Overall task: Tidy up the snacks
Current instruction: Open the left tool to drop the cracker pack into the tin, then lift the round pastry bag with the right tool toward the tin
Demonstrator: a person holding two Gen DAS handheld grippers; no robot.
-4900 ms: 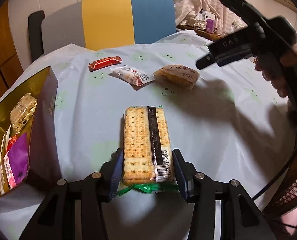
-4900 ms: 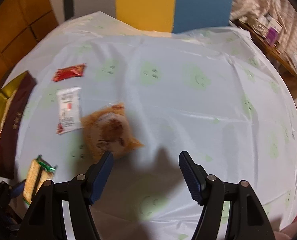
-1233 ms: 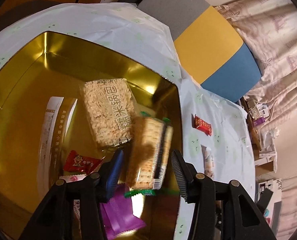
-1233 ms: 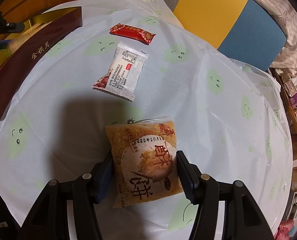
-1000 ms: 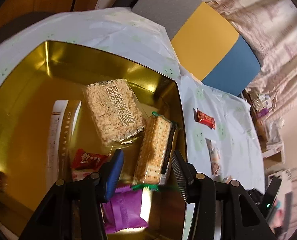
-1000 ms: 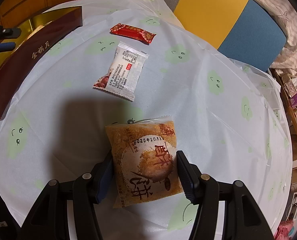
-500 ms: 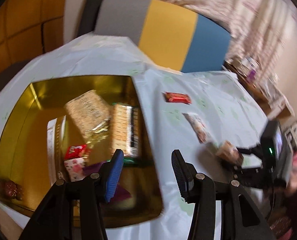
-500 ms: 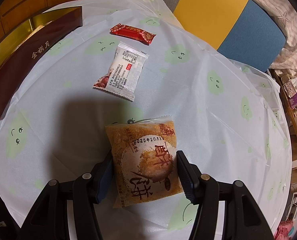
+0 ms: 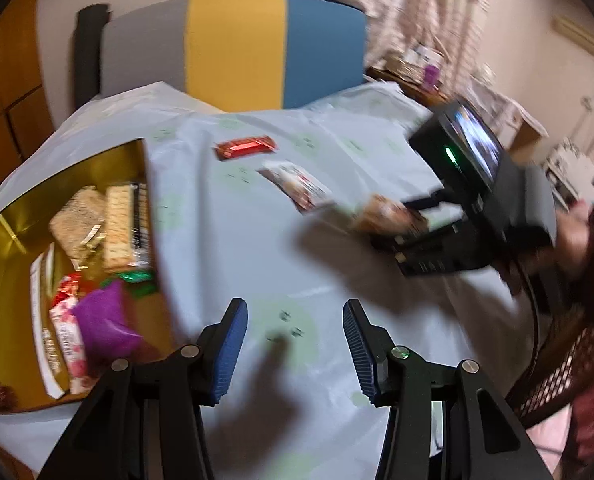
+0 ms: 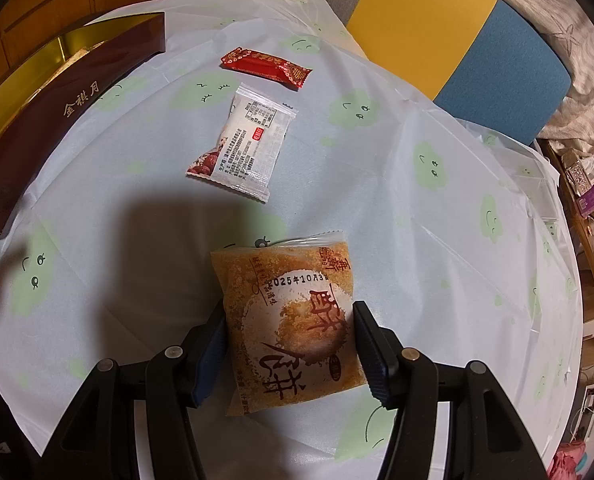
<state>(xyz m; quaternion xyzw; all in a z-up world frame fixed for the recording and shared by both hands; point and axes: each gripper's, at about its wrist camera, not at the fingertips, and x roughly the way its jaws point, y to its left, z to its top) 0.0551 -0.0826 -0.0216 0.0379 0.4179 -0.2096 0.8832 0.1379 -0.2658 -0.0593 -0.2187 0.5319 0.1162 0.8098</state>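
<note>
Orange square pastry packet [image 10: 289, 320] is clamped, apparently, by right gripper [image 10: 287, 354]; left gripper [image 9: 295, 350] is spread, empty, near the gold box [image 9: 77, 168].

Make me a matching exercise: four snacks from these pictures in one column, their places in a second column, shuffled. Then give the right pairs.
Things:
1. cracker pack
2. orange pastry packet
3. red candy bar
4. white packet

Places:
A. on the tablecloth between the red candy bar and the orange pastry packet
B. inside the gold box
C. between the right gripper's pads
D. on the tablecloth, nearest the chair

Pairs: 1-B, 2-C, 3-D, 4-A
</note>
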